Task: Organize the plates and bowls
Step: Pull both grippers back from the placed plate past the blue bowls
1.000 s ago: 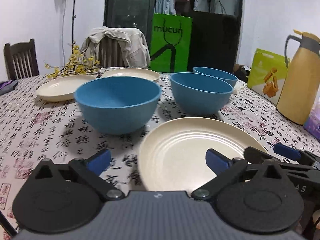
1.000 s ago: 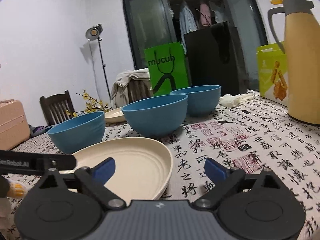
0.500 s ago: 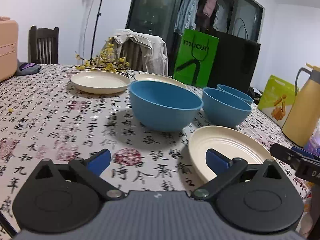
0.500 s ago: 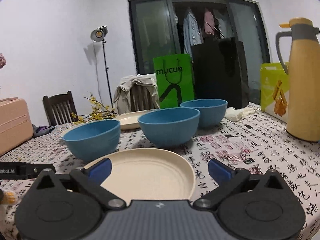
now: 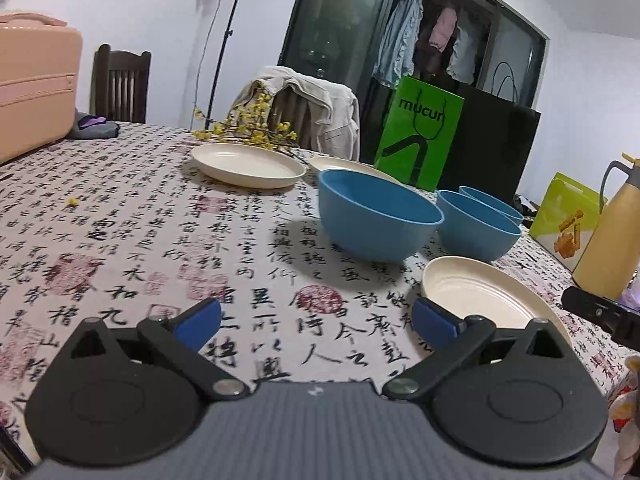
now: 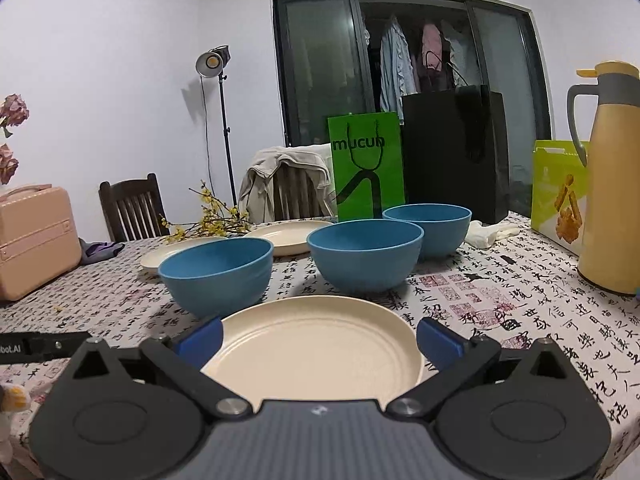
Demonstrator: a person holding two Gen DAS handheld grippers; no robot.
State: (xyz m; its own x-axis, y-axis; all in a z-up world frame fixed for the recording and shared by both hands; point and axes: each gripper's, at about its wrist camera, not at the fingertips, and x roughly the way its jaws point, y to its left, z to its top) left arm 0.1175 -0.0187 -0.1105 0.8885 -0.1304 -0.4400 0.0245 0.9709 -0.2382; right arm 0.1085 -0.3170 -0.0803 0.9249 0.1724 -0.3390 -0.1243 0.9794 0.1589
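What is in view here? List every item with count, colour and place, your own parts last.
bowls: three, blue, mid-table, in a staggered row.
plates: three, cream; one nearest the right gripper, two beyond the bowls.
tablecloth: one, white with black script and red seals, covering the table.
flask: one, yellow with grey handle, right edge of table.
green bag: one, far edge.
black bag: one, beside the green bag.
yellow-green box: one, behind the flask.
flower sprig: one, yellow, by the far plates.
pink case: one, left.
chairs: two, far side; one draped with a beige jacket.
lamp: one, on a stand.
left gripper: open, empty.
right gripper: open, empty.
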